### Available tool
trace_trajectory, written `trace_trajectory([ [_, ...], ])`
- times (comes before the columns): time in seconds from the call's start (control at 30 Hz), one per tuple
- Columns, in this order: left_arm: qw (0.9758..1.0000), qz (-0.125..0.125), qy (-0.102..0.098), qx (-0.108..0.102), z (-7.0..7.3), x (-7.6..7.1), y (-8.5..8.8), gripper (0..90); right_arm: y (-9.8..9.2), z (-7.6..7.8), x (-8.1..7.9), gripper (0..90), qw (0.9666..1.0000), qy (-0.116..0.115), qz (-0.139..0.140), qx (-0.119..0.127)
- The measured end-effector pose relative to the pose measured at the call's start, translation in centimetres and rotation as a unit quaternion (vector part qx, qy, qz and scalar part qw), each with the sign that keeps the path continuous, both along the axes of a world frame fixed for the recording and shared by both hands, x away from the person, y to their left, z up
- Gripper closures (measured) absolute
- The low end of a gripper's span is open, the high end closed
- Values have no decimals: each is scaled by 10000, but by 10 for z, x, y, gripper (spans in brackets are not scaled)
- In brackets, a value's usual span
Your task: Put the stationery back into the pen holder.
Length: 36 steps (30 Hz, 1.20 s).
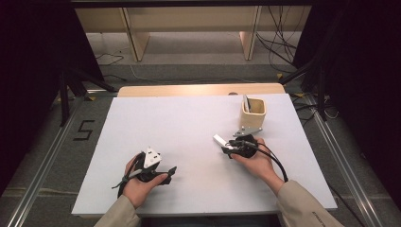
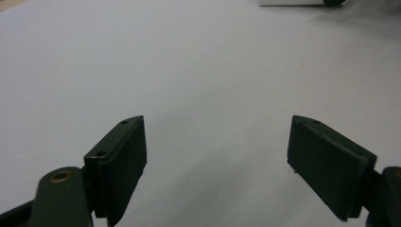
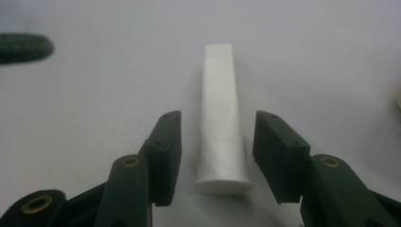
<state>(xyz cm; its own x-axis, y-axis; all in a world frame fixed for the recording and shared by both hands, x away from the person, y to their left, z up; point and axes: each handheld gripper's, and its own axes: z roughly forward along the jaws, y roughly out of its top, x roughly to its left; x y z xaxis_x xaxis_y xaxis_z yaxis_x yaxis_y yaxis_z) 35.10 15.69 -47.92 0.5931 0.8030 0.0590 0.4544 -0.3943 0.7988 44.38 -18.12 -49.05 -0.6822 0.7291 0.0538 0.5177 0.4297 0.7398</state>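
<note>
Presently the left gripper [image 1: 166, 173] stands wide open over the bare white table [image 1: 179, 127], holding nothing. Further right, the right gripper [image 3: 215, 156] is half open; a white tube [image 3: 221, 127] lies between its fingers [image 3: 165, 151], untouched by either pad.

The tube [image 3: 221, 118] is plain white, the counter [image 1: 189, 142] pale grey-white, the cup [image 1: 254, 113] beige, and both grippers' jaws black.

A white sheet [image 1: 189, 142] covers a pale wooden table [image 1: 198, 90] on grey carpet [image 1: 198, 71] — light wood shelving [image 1: 189, 23] behind, loose cables [image 1: 279, 42], dark surroundings either side.
</note>
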Motion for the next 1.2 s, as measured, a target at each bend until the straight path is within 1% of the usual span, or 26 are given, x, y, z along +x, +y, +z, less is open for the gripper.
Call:
trace_trajectory([
  [0.27, 10000, -1, -1, 2, 0, 0, 0, 205, 0, -1, 0, 561, 10000, 56, -17, -26],
  [0.5, 10000, -2, -7, 7, 0, 0, 0, 205, 1, -3, 1, 572, 10000, 27, 13, -59],
  [1.2, 10000, -3, -3, 2, 0, 0, 0, 205, 1, -3, 2, 624, 9999, 26, -27, -99],
])
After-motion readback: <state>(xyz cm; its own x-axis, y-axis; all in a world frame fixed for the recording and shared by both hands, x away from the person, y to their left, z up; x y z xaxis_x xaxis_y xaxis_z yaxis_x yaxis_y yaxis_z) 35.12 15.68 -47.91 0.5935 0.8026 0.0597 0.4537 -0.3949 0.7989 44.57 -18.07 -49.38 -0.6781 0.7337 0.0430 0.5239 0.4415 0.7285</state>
